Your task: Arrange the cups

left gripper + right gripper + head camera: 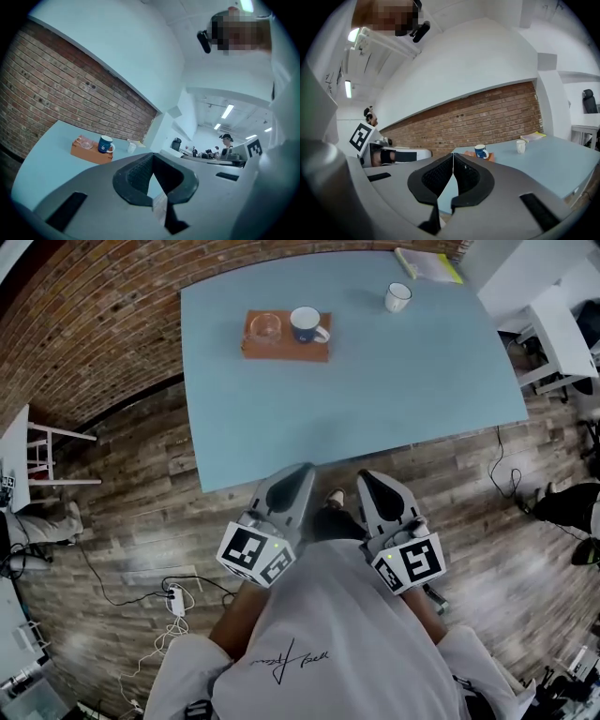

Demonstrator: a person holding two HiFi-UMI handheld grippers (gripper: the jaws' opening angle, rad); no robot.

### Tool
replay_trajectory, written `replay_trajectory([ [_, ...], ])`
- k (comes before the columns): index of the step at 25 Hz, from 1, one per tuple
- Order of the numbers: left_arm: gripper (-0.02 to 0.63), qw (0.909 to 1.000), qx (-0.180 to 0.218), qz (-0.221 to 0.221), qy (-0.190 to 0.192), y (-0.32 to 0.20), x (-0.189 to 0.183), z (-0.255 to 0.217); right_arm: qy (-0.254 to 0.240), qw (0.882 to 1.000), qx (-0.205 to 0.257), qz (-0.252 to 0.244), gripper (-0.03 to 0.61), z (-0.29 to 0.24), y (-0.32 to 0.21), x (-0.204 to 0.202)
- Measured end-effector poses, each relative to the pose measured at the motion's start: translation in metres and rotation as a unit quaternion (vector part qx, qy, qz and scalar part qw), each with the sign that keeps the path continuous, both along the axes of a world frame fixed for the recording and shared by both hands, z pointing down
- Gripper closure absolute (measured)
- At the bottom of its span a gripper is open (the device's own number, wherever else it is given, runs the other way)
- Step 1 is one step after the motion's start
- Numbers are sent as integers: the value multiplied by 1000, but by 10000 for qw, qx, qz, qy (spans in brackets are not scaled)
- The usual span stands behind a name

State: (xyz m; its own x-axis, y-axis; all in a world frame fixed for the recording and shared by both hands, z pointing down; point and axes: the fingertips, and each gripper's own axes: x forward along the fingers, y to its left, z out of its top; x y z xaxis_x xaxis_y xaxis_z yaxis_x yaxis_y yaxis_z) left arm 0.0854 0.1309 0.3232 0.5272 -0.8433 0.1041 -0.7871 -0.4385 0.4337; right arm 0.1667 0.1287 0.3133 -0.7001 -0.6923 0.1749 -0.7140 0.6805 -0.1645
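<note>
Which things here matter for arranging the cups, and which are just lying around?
Job: dark blue ceramic mug, clear glass cup, small white mug, brown wooden tray.
Lying about: yellow-edged booklet, white power strip on the floor.

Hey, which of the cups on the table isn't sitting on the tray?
The white cup, standing alone on the bare blue table toward its far right corner. The blue mug and the clear glass cup both sit on the orange tray.
</note>
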Motion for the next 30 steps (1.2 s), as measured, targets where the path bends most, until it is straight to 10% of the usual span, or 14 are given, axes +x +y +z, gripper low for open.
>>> replay_trajectory([
  [30,604,9984,215,437,278,-97,-32,-10,35,9997,-110,-235,557,2,-86,-44],
])
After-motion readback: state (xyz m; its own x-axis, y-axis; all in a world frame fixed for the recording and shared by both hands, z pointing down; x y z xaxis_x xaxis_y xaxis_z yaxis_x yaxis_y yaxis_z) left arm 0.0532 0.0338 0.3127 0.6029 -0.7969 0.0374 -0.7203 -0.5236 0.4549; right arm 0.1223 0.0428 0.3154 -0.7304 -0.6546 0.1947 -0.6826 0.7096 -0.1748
